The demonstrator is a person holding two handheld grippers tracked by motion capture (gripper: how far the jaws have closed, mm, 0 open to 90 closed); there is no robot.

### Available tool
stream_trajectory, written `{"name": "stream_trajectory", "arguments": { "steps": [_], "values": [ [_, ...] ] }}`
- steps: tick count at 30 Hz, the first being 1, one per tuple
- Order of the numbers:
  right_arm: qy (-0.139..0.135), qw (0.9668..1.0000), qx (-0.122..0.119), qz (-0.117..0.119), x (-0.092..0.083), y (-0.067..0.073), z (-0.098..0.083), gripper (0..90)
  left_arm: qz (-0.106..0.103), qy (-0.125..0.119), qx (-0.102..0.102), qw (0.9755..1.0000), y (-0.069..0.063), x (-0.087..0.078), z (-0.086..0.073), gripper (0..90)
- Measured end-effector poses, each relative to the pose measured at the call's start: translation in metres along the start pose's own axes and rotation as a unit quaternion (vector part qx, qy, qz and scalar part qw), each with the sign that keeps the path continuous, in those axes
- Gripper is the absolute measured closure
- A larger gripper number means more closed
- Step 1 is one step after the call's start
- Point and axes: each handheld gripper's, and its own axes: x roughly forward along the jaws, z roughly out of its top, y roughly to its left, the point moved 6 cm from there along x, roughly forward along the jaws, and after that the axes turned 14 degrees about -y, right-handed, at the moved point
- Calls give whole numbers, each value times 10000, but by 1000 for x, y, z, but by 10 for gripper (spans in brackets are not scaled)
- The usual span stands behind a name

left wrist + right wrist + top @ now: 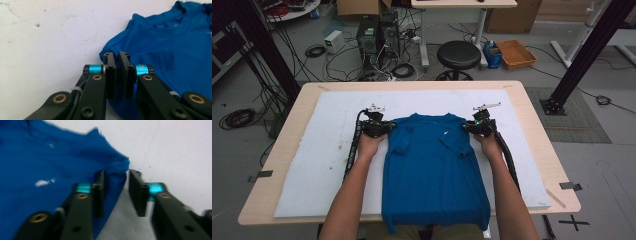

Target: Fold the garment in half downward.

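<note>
Shirt (432, 165) lies flat on the tabletop (532, 120). Left tool (116, 58) pinches its 9 o'clock shoulder; right tool (116, 176), jaws apart, straddles the 3 o'clock shoulder.

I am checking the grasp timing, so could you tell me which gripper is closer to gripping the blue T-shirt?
Left. The left gripper is pinched shut on the blue T-shirt at its shoulder edge; the right gripper is open, straddling the opposite shoulder edge.

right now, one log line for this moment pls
left gripper: shut on blue t-shirt | right gripper: open at shirt edge | shirt: sleeves folded, on white board
</note>
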Motion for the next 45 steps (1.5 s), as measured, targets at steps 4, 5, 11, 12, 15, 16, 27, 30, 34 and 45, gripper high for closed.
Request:
{"name": "stream_trajectory", "arguments": {
  "steps": [4, 5, 11, 12, 15, 16, 27, 30, 34, 45],
  "values": [
    [2, 10000, -47, 70, -4, 2, 2, 865, -154, -242, -131, 9995, -1, -8, 5, 846],
    [-42, 9999, 14, 122, -6, 3, 3, 876, -273, -420, -165, 9986, -3, -15, 10, 846],
    [-745, 9965, -120, 368, -35, 10, 19, 879, -769, -1037, -369, 9909, -9, -45, 23, 846],
    [-745, 9965, -120, 368, -35, 10, 19, 879, -769, -1037, -369, 9909, -9, -45, 23, 846],
    [-1125, 9909, -237, 697, -61, 22, 23, 879, -1230, -1263, -419, 9834, -16, -68, 24, 846],
    [-1125, 9909, -237, 697, -61, 22, 23, 879, -1230, -1263, -419, 9834, -16, -68, 24, 845],
    [-1161, 9817, -504, 1424, -118, 45, -19, 879, -2204, -936, -78, 9709, -52, -117, -4, 845],
    [-1083, 9805, -540, 1549, -127, 48, -28, 879, -2294, -769, 18, 9703, -58, -122, -12, 844],
    [-858, 9797, -559, 1724, -140, 50, -47, 879, -2404, -533, 120, 9691, -63, -130, -23, 844],
    [-779, 9757, 1, 2046, -156, 52, -61, 478, -2098, -206, -221, 9773, -59, -138, -30, 408]
  ]
}}
